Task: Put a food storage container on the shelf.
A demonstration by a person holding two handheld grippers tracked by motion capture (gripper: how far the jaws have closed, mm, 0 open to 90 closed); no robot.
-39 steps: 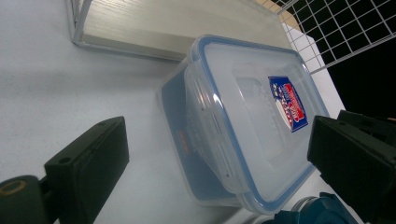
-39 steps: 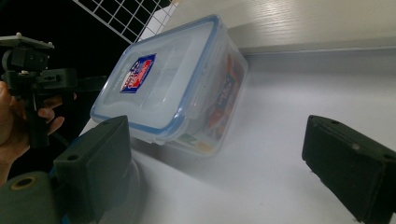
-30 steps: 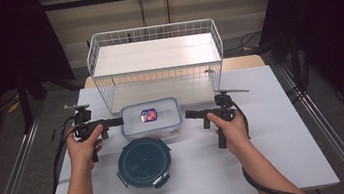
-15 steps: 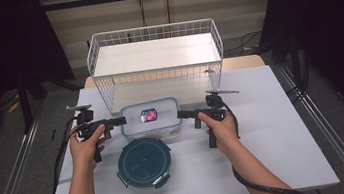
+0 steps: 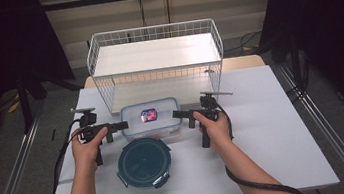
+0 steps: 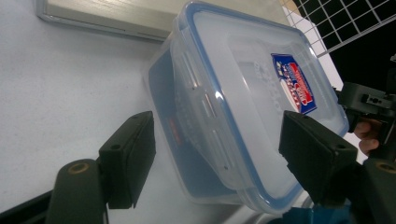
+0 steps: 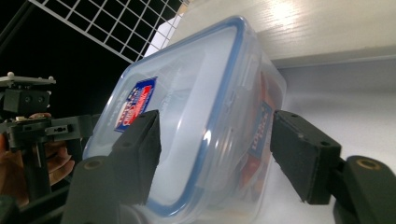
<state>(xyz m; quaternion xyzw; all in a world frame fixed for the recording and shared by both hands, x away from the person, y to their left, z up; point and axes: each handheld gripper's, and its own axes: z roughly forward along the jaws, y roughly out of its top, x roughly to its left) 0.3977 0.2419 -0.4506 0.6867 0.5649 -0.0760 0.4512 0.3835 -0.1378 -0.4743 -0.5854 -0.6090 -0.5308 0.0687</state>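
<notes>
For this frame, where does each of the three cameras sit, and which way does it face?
High view: above the person's side, looking forward and down on the table; both forearms, left gripper, right gripper.
Left gripper view: along its black jaws at the clear box; the right gripper beyond.
Right gripper view: along its jaws at the box's other end; the left gripper beyond.
All share the box and its red-blue sticker.
</notes>
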